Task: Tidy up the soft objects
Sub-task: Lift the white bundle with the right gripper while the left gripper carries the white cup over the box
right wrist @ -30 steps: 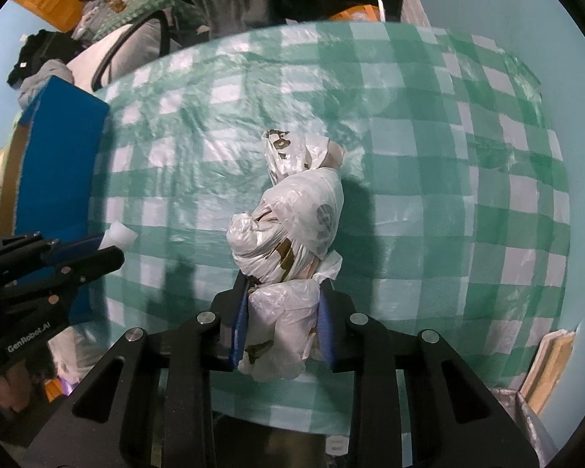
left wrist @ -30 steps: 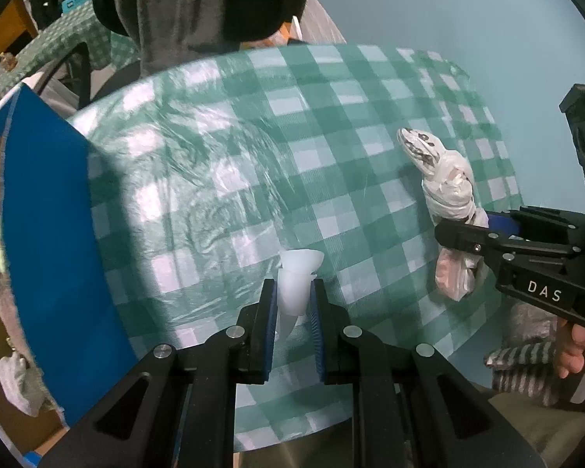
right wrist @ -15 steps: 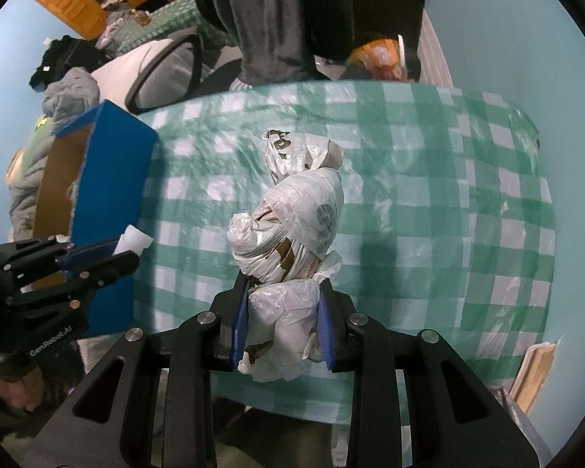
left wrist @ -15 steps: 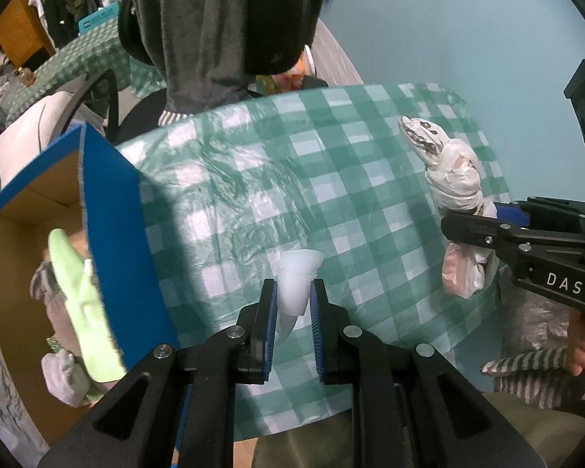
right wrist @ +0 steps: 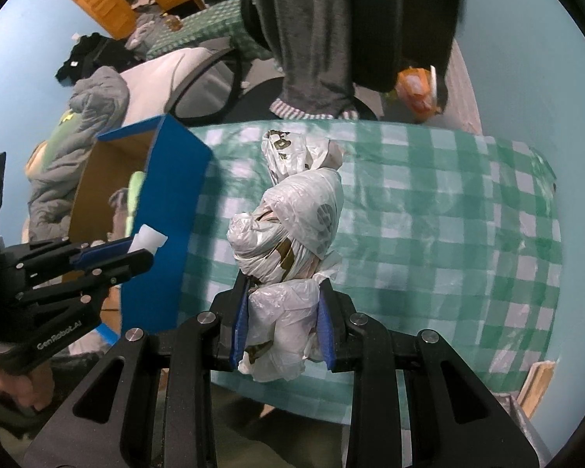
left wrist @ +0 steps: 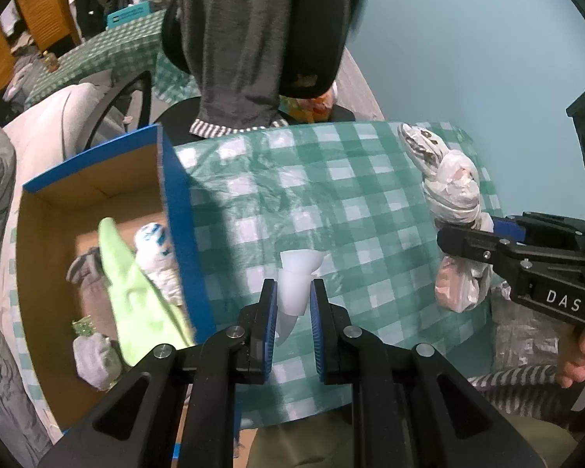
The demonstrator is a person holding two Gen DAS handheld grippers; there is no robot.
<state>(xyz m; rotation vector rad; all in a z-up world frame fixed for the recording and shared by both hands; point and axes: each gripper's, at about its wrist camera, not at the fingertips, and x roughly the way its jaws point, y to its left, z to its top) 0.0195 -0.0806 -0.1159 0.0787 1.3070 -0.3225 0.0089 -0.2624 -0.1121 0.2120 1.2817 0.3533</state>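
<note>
My left gripper (left wrist: 292, 292) is shut on a small white soft piece (left wrist: 297, 280) and holds it above the checked table, just right of the blue cardboard box (left wrist: 175, 210). It also shows in the right wrist view (right wrist: 136, 249). My right gripper (right wrist: 282, 304) is shut on a knotted bundle of white plastic bags (right wrist: 292, 218), held upright above the table; the bundle also shows in the left wrist view (left wrist: 452, 195). The box holds a light green cloth (left wrist: 132, 292), a white and blue bundle (left wrist: 156, 249) and grey soft items (left wrist: 93, 355).
The green checked tablecloth (right wrist: 448, 214) covers the table. A person in grey clothes (left wrist: 245, 39) stands behind it. An office chair (right wrist: 199, 82) and heaped clothes (right wrist: 93, 105) are at the left. A light blue wall (left wrist: 468, 39) is at the right.
Both grippers have risen and drawn back with their loads. The open top of the blue box and its contents have come into the left wrist view.
</note>
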